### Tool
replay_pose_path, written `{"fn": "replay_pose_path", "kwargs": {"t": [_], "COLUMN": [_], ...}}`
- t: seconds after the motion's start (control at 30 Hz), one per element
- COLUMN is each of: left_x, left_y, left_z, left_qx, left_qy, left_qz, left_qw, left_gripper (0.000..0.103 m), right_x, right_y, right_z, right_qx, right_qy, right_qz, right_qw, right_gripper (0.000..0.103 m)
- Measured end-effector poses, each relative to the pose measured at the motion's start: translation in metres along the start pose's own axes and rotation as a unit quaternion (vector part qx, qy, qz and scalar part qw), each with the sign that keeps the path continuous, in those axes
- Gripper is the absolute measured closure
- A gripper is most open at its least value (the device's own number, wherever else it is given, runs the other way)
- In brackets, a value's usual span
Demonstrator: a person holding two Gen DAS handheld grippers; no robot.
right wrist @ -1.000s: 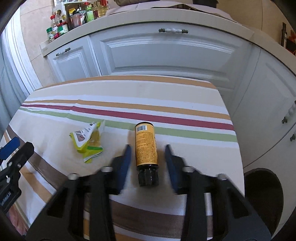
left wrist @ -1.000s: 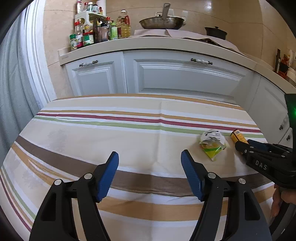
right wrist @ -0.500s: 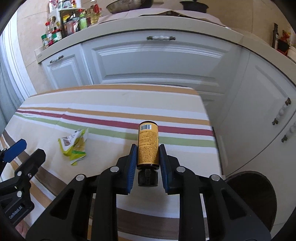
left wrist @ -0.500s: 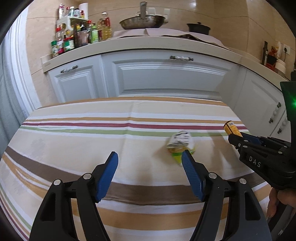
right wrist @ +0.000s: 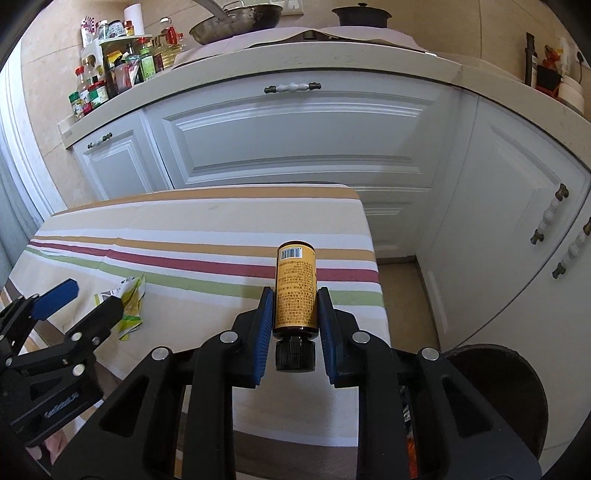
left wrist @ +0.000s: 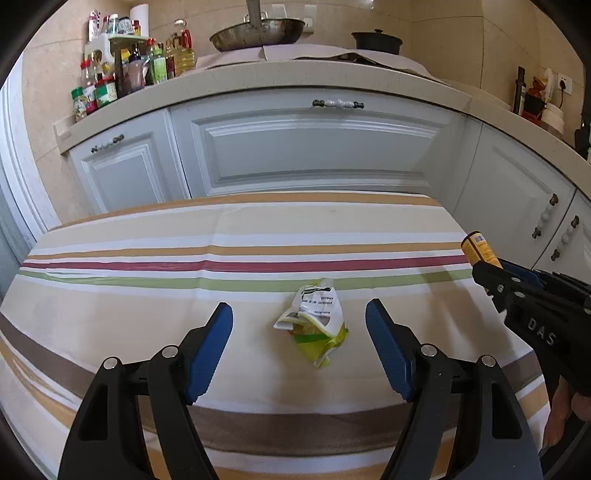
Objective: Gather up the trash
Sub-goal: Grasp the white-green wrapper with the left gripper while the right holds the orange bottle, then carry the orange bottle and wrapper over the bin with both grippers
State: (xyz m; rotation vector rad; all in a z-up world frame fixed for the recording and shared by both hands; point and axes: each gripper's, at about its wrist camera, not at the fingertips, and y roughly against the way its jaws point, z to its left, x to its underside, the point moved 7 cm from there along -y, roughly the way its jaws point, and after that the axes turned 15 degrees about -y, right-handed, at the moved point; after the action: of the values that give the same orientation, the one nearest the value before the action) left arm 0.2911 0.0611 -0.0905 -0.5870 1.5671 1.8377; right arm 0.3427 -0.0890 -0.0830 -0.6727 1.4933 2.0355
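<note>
My right gripper (right wrist: 294, 308) is shut on a small orange bottle (right wrist: 295, 288) with a black cap, held off the table near its right edge; the bottle (left wrist: 479, 252) and right gripper (left wrist: 491, 269) also show in the left wrist view. A crumpled yellow-green and white wrapper (left wrist: 317, 325) lies on the striped tablecloth (left wrist: 147, 295). My left gripper (left wrist: 300, 343) is open, with the wrapper just ahead between its blue pads. The wrapper (right wrist: 129, 302) and left gripper (right wrist: 85, 299) also show in the right wrist view.
White kitchen cabinets (left wrist: 310, 147) stand behind the table, with a counter holding spice jars (left wrist: 110, 85), a pan (left wrist: 258, 31) and a pot (left wrist: 375, 38). A dark round bin (right wrist: 498, 398) stands on the floor right of the table.
My right gripper closed on the bottle and lifted it off the table toward the right. My left gripper moved right, bringing the wrapper between its open pads.
</note>
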Motion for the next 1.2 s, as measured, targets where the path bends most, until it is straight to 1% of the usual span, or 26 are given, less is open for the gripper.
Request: {"fn": "replay_pose_path", "kwargs": {"t": [0.07,0.1,0.17,0.23,0.37,0.5,0.73,0.9,1.2], "left_x": [0.000,0.001,0.002,0.003,0.003,0.005,0.007,0.012,0.027], "left_y": [-0.004,-0.005,-0.008,-0.009,-0.008,-0.004,0.010,0.027,0.051], "left_z": [-0.001,-0.002,-0.004,-0.007,-0.010,-0.013,-0.010,-0.009,-0.012], "left_qx": [0.005,0.007,0.011,0.020,0.026,0.025,0.022,0.012,0.015], "left_qy": [0.000,-0.001,-0.004,-0.006,-0.010,-0.018,-0.013,-0.011,-0.003], "left_qz": [0.005,0.007,0.011,0.016,0.012,0.010,0.002,-0.009,-0.012], "left_qw": [1.0000,0.9999,0.9999,0.9997,0.9995,0.9995,0.9997,0.9998,0.9998], "left_gripper": [0.044,0.047,0.057,0.065,0.068,0.069,0.070,0.070,0.070], "right_x": [0.000,-0.001,-0.001,-0.001,0.000,0.002,0.010,0.020,0.045], "right_y": [0.001,0.001,0.003,0.004,0.006,0.011,0.022,0.034,0.062], "right_z": [-0.001,-0.001,-0.001,-0.001,-0.002,-0.004,-0.003,-0.002,0.000], "right_qx": [-0.003,-0.004,-0.006,-0.008,-0.009,-0.009,-0.009,-0.013,-0.020], "right_qy": [-0.002,-0.002,-0.003,-0.003,-0.003,-0.006,-0.008,-0.010,-0.009], "right_qz": [-0.001,-0.001,-0.003,-0.004,-0.006,-0.008,-0.011,-0.014,-0.015], "right_qw": [1.000,1.000,1.000,1.000,1.000,1.000,1.000,1.000,1.000], "right_gripper": [0.080,0.080,0.080,0.080,0.080,0.080,0.080,0.080,0.080]}}
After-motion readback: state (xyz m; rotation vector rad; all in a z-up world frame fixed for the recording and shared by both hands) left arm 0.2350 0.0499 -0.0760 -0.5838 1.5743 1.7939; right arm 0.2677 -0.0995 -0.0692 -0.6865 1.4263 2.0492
